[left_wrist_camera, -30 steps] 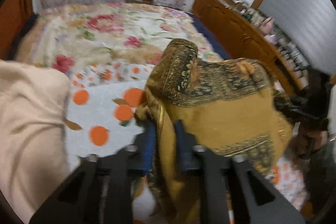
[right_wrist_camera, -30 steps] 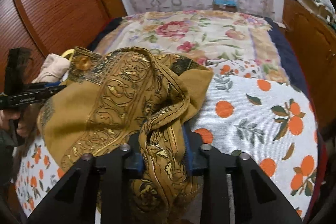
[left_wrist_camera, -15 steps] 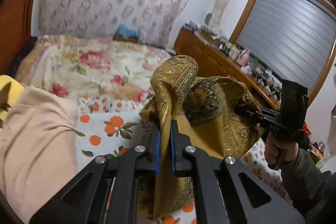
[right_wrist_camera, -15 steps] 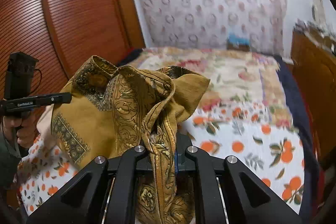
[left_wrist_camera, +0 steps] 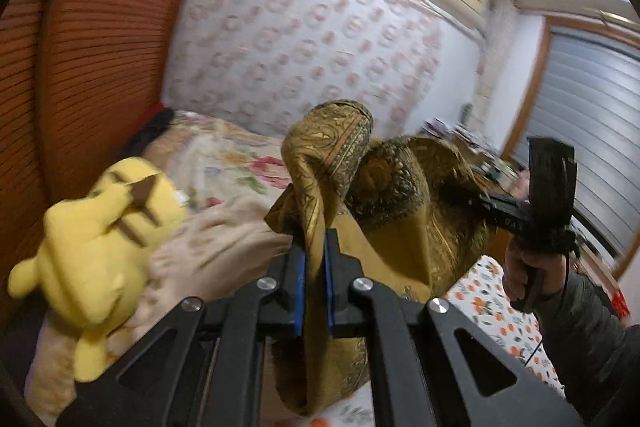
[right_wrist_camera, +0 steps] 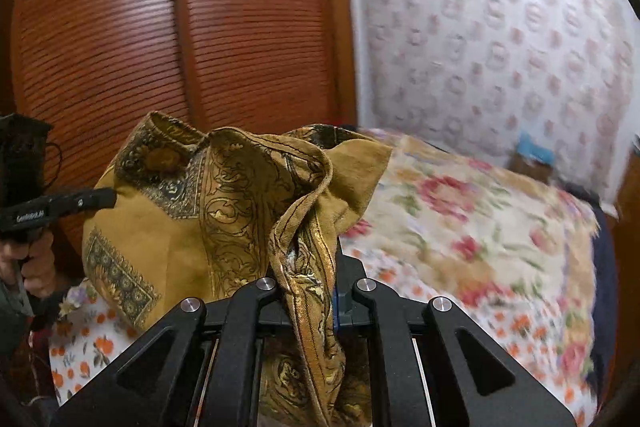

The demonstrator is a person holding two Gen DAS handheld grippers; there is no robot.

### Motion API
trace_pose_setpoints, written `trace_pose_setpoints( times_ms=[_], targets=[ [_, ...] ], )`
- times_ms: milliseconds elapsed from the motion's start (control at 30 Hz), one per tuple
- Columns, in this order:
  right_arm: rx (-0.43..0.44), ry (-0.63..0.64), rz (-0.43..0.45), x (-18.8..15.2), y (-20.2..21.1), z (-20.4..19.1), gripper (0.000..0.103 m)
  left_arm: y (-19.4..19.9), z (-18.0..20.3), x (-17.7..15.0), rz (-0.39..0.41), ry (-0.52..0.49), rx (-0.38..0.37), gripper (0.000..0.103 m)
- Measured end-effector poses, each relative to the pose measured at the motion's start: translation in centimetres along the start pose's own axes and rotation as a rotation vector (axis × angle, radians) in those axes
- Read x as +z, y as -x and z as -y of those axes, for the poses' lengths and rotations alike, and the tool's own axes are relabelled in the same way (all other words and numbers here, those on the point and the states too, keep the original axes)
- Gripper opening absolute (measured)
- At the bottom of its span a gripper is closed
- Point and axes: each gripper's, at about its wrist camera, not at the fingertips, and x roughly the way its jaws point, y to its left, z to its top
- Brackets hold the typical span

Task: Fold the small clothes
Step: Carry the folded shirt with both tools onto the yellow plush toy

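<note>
A mustard-gold cloth (left_wrist_camera: 400,211) with dark ornate borders hangs in the air above the bed, stretched between both grippers. My left gripper (left_wrist_camera: 314,239) is shut on one edge of it, the fabric pinched between the blue pads. My right gripper (right_wrist_camera: 316,259) is shut on another bunched edge of the same cloth (right_wrist_camera: 224,203), which drapes over its fingers and hides the pads. In the left wrist view the right gripper (left_wrist_camera: 472,199) shows at the right, held by a hand (left_wrist_camera: 528,275). In the right wrist view the left gripper (right_wrist_camera: 108,197) bites the cloth's far left side.
Below lies a bed with an orange-print sheet (right_wrist_camera: 520,323) and a floral quilt (right_wrist_camera: 460,211). A yellow plush toy (left_wrist_camera: 92,235) and a beige garment (left_wrist_camera: 212,255) lie at the left. A red-brown wardrobe (right_wrist_camera: 140,39) stands on one side, a dresser (left_wrist_camera: 480,151) on the other.
Both grippers have risen and tilted up, lifting the gold cloth off the bed. The views now show more wall and wardrobe, and the yellow plush has come into the left view.
</note>
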Motion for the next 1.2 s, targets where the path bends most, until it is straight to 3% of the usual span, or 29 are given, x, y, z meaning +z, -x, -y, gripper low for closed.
trace_pose_setpoints(
  times_ms=[133,300,500,633,667,767,800,933,1067,1200],
  targets=[
    [0.054,0.101,-0.035,3.1,-5.8,-3.7,0.006,0.0,-3.6,-3.6,-0.042,0.084,0.06,0.003],
    [0.084,0.188,-0.111,4.9,-13.8,-7.7,0.006,-0.3,-4.3,-8.7,-0.09,0.141,0.088,0.003],
    [0.106,0.228,-0.166,5.7,-19.7,-11.1,0.006,1.1,-4.6,-10.4,-0.105,0.153,0.136,0.003],
    [0.076,0.185,-0.241,5.2,-22.5,-11.4,0.015,1.1,-5.6,-11.1,-0.126,0.199,0.14,0.004],
    [0.051,0.173,-0.238,5.2,-22.8,-11.1,0.018,1.3,-5.8,-11.2,-0.127,0.201,0.14,0.004],
    [0.022,0.105,-0.222,5.5,-22.7,-9.9,0.041,1.3,-5.7,-11.2,-0.131,0.194,0.148,0.004],
    [0.011,0.083,-0.218,5.7,-22.5,-9.4,0.043,1.4,-5.6,-11.0,-0.13,0.188,0.153,0.004],
    [-0.043,0.053,-0.189,5.3,-20.1,-7.5,0.046,2.3,-5.3,-10.6,-0.119,0.16,0.181,0.004],
    [0.033,0.034,-0.192,3.1,-17.7,-7.7,0.046,3.9,-4.7,-9.9,-0.101,0.108,0.21,0.004],
    [0.025,0.064,-0.233,1.3,-18.3,-9.0,0.046,5.4,-4.0,-9.0,-0.072,0.046,0.246,0.004]
  ],
)
